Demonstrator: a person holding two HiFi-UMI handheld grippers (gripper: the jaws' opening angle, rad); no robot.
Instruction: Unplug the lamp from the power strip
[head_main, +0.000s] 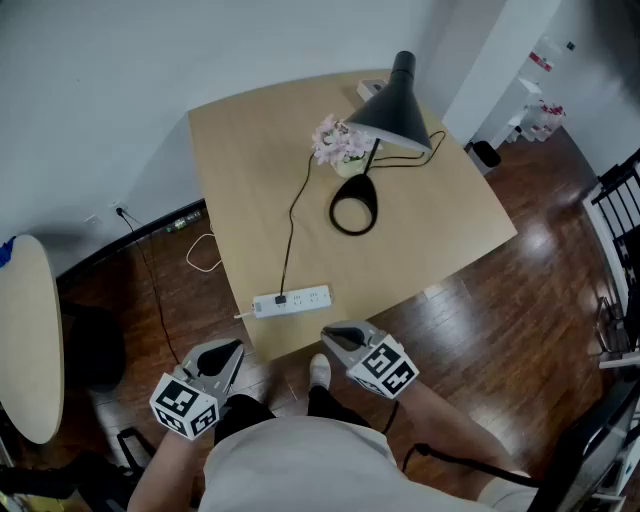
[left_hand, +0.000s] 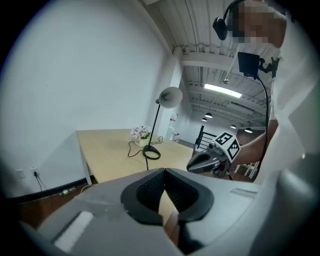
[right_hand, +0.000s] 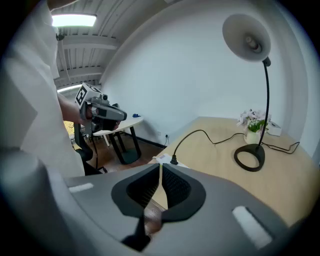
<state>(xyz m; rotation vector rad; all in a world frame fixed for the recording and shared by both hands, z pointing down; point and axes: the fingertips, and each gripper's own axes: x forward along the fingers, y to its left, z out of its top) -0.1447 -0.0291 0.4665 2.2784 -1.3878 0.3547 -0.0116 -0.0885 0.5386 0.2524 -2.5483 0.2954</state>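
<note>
A black desk lamp stands on its ring base at the far side of the wooden table. Its black cord runs to a black plug seated in a white power strip at the table's near edge. My left gripper hovers below that edge, left of the strip, shut and empty. My right gripper is just below the strip's right end, also shut and empty. In the right gripper view the plug lies just beyond the closed jaws.
A small pot of pink flowers stands beside the lamp, with a white box behind it. A round white table is at the left. Cables and a wall outlet sit by the wall. A black rack stands at the right.
</note>
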